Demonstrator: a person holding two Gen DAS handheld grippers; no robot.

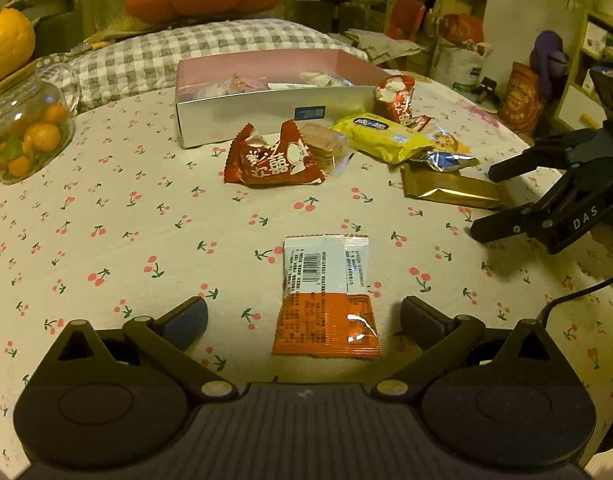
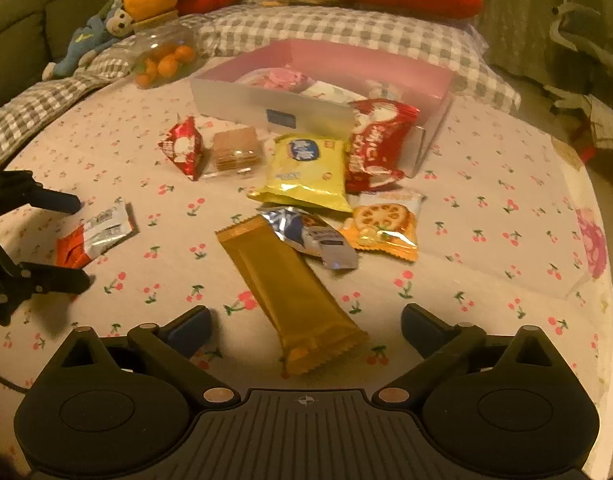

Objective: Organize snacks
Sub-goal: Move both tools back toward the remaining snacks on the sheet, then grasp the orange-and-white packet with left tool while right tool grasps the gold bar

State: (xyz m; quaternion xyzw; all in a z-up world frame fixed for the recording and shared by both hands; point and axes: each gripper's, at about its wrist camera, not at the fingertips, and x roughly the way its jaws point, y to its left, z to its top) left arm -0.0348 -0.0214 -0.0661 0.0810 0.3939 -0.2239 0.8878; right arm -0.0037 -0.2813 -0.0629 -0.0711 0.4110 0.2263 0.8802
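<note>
Care pays here: with both grippers spread wide and empty, the left gripper (image 1: 304, 322) should settle its fingers either side of the orange-and-white packet (image 1: 326, 296) lying flat on the cherry-print cloth (image 1: 106, 208), while the right gripper (image 2: 306, 326) straddles the gold bar (image 2: 290, 292), both bound for the pink-lined box (image 1: 266, 92).

Cream tablecloth (image 1: 106, 208) dotted with red cherries; pink-lined white box (image 1: 266, 108) at upper centre; orange-and-white wrapper (image 1: 326, 300) at lower centre; gold bar (image 2: 286, 292), yellow packet (image 2: 306, 172), grey-checked quilt (image 1: 154, 56) at upper left
</note>
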